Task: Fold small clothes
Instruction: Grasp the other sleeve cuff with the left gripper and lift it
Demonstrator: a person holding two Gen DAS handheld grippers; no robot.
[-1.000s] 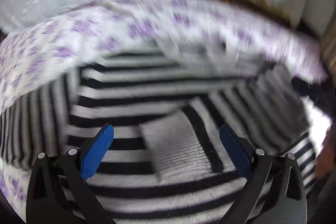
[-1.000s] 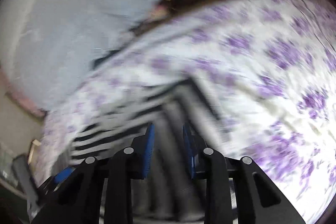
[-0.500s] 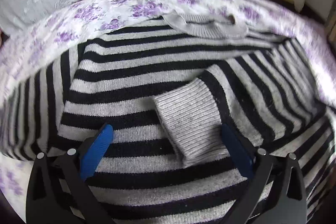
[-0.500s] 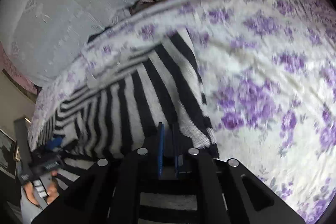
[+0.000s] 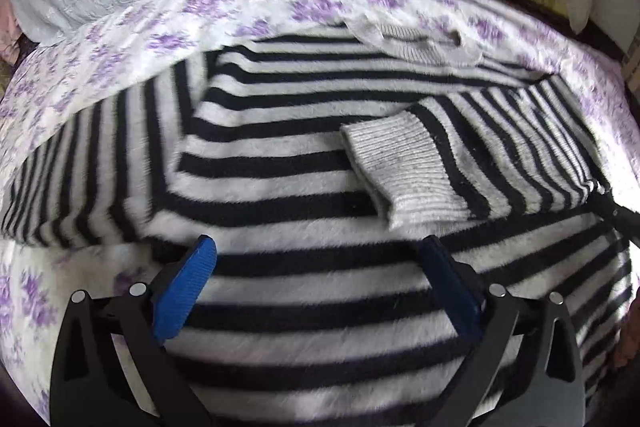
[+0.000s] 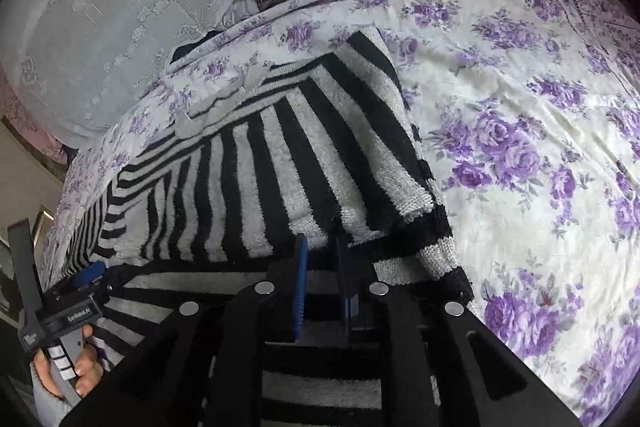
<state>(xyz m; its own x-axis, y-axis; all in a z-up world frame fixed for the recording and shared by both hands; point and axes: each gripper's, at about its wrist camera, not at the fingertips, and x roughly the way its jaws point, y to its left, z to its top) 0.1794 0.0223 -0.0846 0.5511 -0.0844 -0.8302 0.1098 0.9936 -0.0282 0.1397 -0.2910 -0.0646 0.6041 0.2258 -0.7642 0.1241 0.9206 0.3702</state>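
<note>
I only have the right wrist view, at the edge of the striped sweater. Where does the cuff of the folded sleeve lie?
Observer: The grey ribbed cuff lies flat on the sweater, near the middle of its body.
Operator: Is the left gripper holding anything?
Observer: No. The left gripper is open, jaws wide apart, over the lower body, with nothing gripped between them.
Operator: And the other sleeve?
Observer: Not folded yet. The other sleeve lies spread out sideways on the floral bedspread.
</note>
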